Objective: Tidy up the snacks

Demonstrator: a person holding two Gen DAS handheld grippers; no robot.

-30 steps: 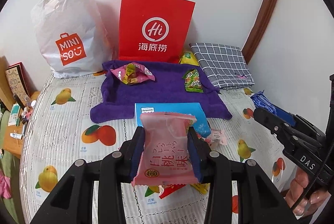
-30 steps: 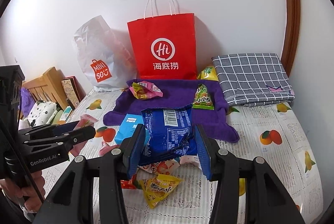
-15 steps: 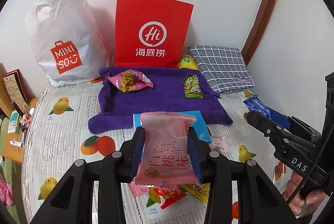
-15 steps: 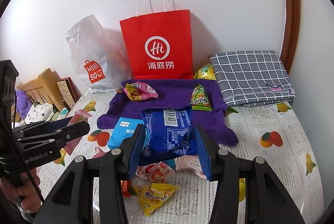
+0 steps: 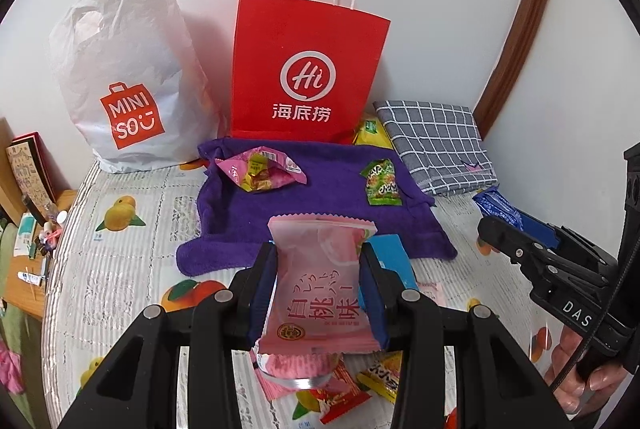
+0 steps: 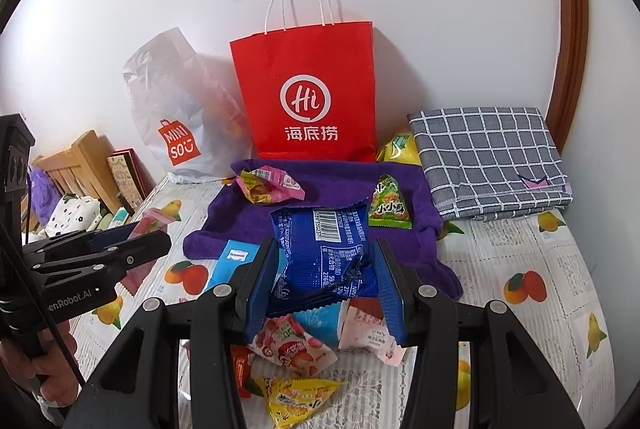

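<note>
Jaws of our left gripper (image 5: 318,293) clench a pink packet (image 5: 320,281), our right gripper (image 6: 326,279) a blue packet (image 6: 324,253), both lifted clear to carry toward the purple towel (image 5: 320,205) ahead.

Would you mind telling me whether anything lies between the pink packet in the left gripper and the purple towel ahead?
Nothing visible blocks it. The pink packet is clamped in the left gripper, and the near part of the purple towel is bare; two packets lie farther back.
</note>
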